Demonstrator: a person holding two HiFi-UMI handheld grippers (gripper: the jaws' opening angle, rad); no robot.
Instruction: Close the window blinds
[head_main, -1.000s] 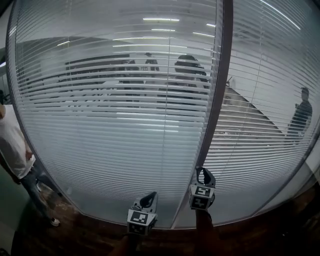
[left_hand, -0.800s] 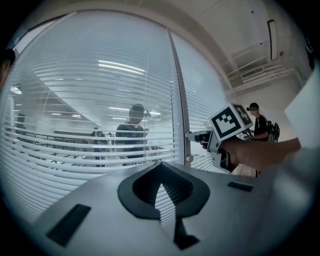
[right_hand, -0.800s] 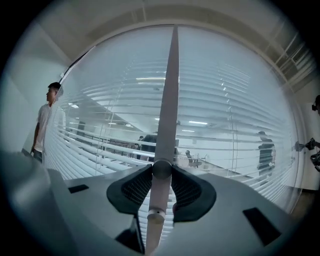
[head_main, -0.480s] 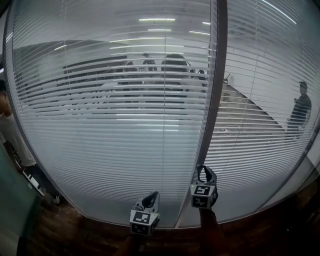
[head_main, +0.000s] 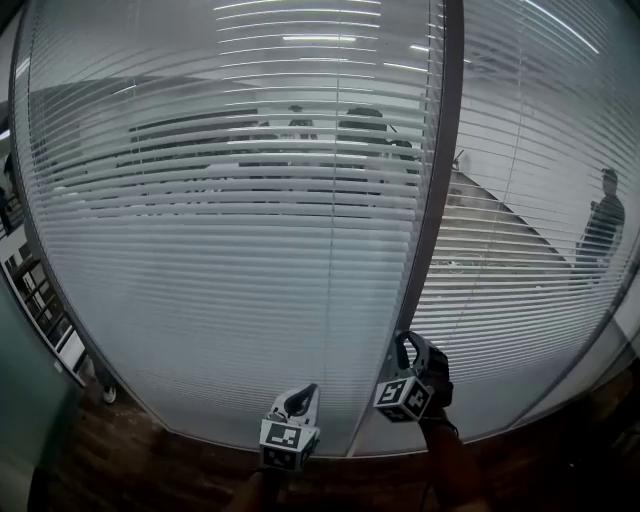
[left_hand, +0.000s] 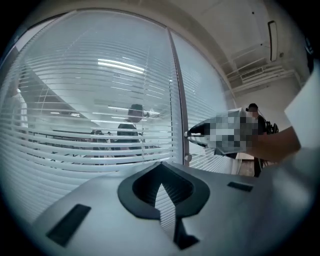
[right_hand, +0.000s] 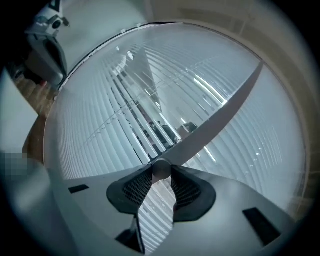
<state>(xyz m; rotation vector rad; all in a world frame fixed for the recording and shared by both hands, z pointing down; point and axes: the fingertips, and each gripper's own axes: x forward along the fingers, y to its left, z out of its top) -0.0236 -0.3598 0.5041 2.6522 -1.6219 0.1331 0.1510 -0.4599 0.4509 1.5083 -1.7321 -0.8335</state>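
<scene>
Nearest, the left gripper (head_main: 300, 396) waits with jaws pressed together, empty, while the right gripper (head_main: 406, 345), jaws just tightened, clamps the round knob (right_hand: 161, 169) on the frame post (head_main: 432, 200); steady, slip-free twisting should flatten the half-open blinds (head_main: 220, 250) beyond.

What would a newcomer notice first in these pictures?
White blinds fill the glass wall, their middle slats open enough to show people behind. At the dark post between panes, the right gripper, whose fingers have just been closing, pinches a round knob; the left gripper hovers nearby, empty.
</scene>
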